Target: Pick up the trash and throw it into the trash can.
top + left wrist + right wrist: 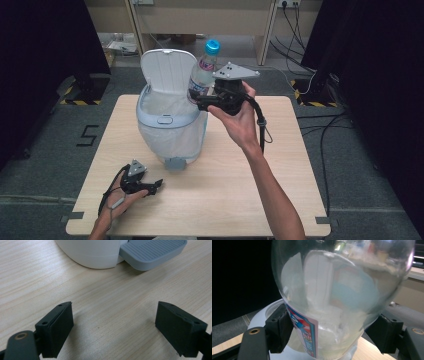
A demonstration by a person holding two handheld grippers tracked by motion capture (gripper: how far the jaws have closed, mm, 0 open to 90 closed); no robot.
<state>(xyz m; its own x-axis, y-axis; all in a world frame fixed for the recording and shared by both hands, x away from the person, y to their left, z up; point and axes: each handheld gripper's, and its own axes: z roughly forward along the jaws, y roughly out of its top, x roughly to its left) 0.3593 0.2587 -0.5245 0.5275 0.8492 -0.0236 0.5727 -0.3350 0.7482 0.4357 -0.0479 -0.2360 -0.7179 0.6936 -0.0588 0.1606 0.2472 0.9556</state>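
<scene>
Wood-grain table [210, 195]; grey floor [45, 165]; dark curtains [45, 40].

Your right hand [239, 117] is raised above the table, forearm stretched forward from the bottom edge, palm turned up under the right gripper [202, 102], which points left and sits level. Its jaws stand wide and press on both sides of what they hold. Your left hand [117, 202] rests low at the near left, wrist flat. The left gripper [113, 325] points right, its jaws spread wide with nothing between them.
</scene>
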